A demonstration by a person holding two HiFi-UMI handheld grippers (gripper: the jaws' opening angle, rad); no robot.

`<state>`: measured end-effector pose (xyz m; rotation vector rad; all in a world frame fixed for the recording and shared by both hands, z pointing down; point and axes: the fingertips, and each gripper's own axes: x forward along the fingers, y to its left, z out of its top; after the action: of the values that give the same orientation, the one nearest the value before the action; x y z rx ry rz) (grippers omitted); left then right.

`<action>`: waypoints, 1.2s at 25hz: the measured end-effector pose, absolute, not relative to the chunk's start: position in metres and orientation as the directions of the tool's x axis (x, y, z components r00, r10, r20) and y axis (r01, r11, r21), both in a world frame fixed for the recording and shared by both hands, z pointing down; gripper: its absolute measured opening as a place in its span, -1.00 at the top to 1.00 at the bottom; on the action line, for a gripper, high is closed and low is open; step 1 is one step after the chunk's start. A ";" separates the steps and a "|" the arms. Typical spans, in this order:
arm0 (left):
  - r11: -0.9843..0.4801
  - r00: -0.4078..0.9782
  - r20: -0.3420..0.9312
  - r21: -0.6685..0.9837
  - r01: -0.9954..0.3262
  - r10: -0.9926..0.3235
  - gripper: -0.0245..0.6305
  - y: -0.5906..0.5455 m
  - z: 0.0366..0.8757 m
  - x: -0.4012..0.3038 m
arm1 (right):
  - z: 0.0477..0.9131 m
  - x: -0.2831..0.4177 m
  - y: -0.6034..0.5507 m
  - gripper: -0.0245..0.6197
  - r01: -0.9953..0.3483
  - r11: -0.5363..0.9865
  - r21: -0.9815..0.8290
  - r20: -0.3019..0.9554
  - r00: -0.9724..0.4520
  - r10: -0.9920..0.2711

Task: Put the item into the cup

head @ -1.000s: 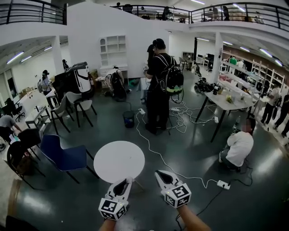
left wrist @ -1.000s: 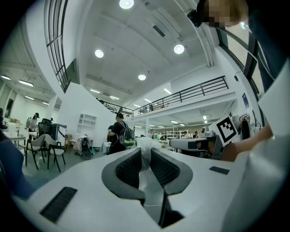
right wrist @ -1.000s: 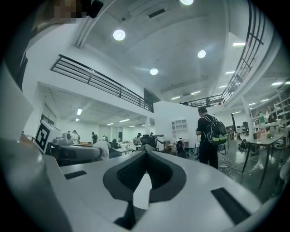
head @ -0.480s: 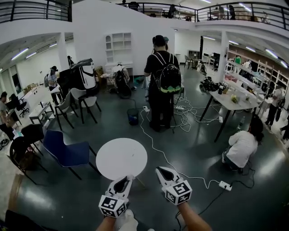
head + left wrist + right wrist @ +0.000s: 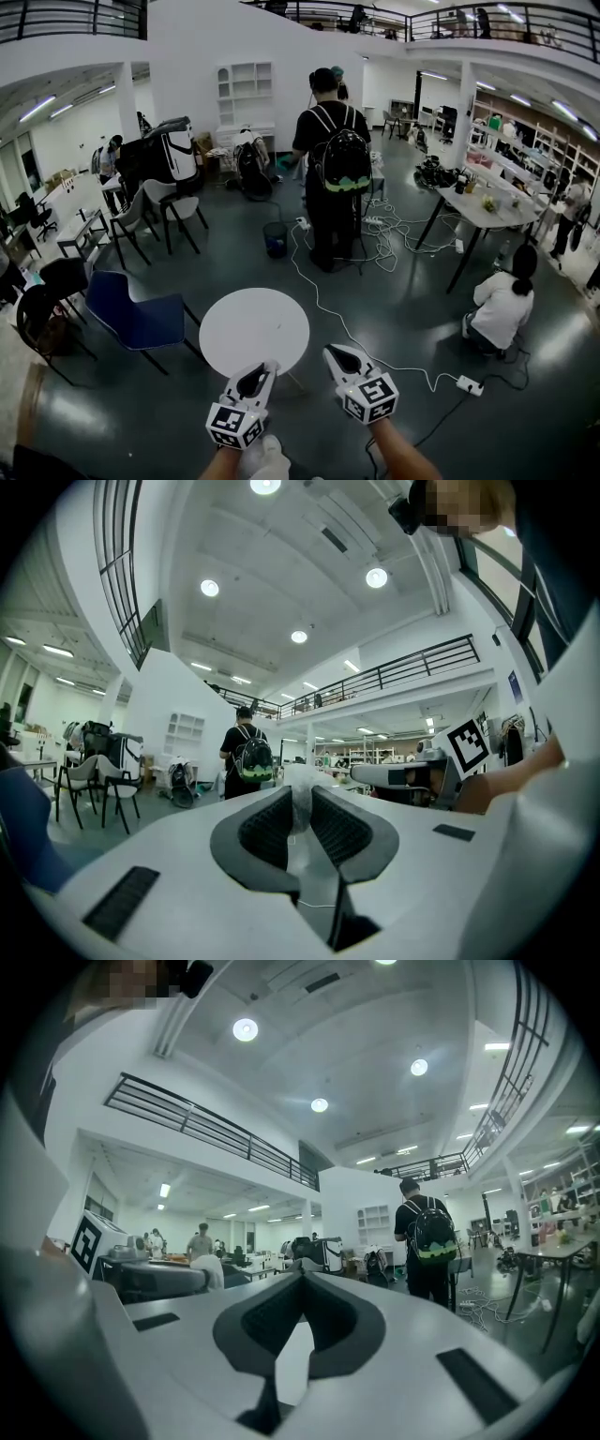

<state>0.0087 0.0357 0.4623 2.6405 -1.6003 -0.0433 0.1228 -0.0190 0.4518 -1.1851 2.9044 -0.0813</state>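
**A:** Where was the item?

**B:** In the left gripper (image 5: 251,382), pinched between its pads. The item (image 5: 301,803) was a whitish, crinkly scrap, and its top poked out past the tips. The right gripper (image 5: 342,359) had its fingers pressed together on nothing. Both pointed level, side by side.

**A:** And the cup?

**B:** No view showed one. The round white table (image 5: 254,330) just beyond the grippers was bare.

**A:** So how should the step have gone?

**B:** I'd say find the cup first and keep the pinch firm while carrying. The scrap looked light, so it might cling to a pad or drift. Best to bring the tips right over the cup's mouth, even a little inside, before spreading them. The right gripper was free to steady the cup.

**A:** What about the room?

**B:** It was a big open hall with a dark, glossy floor (image 5: 394,281). A blue chair (image 5: 136,319) stood left of the table. A white cable (image 5: 328,319) ran along the floor from far to near, ending at a power strip (image 5: 470,385) on the right. Farther off, a person with a backpack (image 5: 333,169) stood facing away, and another person (image 5: 502,305) crouched at the right. The cable looked like the thing to step round.
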 end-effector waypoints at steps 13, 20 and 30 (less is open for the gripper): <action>-0.480 0.482 0.014 0.072 -0.874 -0.876 0.70 -0.056 0.461 -0.040 | 0.452 0.081 -0.110 0.87 -0.727 0.683 -0.073 0.025 -0.686 -0.727; -0.495 0.498 0.020 0.074 -0.866 -0.867 0.70 -0.102 0.469 -0.065 | 0.459 0.056 -0.155 0.87 -0.738 0.670 -0.075 0.030 -0.673 -0.739; -0.508 0.512 0.016 0.101 -0.855 -0.859 0.70 -0.150 0.462 -0.103 | 0.459 0.020 -0.199 0.87 -0.758 0.651 -0.050 0.069 -0.652 -0.755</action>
<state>-0.1030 -0.1503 0.4624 2.6475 -1.5047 -0.0552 0.0204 -0.1990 0.4594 -1.3258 2.8922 -0.1188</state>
